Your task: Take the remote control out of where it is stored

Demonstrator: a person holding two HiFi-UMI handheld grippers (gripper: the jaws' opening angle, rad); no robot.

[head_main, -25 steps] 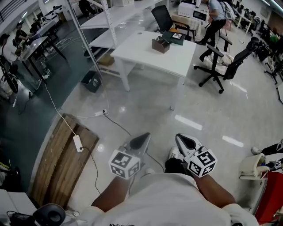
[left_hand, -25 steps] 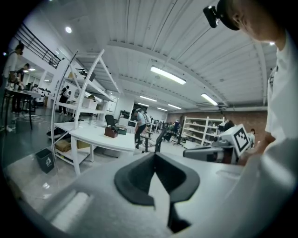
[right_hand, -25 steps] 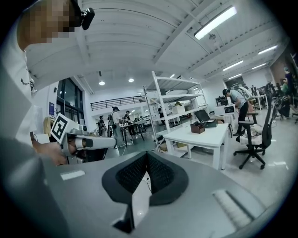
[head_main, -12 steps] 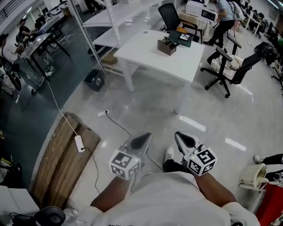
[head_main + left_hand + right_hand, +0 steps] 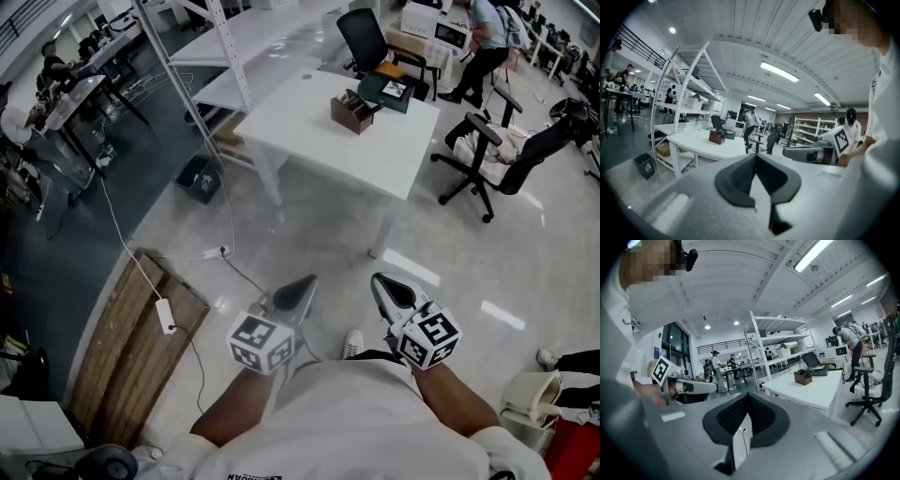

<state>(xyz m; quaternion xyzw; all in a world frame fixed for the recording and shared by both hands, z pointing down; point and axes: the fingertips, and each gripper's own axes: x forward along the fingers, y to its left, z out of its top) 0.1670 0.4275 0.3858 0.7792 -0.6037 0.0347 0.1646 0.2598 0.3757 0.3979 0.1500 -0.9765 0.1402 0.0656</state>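
Observation:
A brown open-topped box stands on a white table ahead of me; it also shows as the brown box in the left gripper view and the brown box in the right gripper view. No remote control can be made out at this distance. My left gripper and right gripper are held side by side in front of the body, well short of the table. The left gripper is shut and empty. The right gripper is shut and empty too.
Office chairs stand right of the table, and a black chair behind it. A white shelving rack with a black bin is at the left. A wooden board and a power strip lie on the floor. A person stands far back.
The table and the box have come nearer and lower in the head view as I walk toward them. Both grippers stay shut, held the same way.

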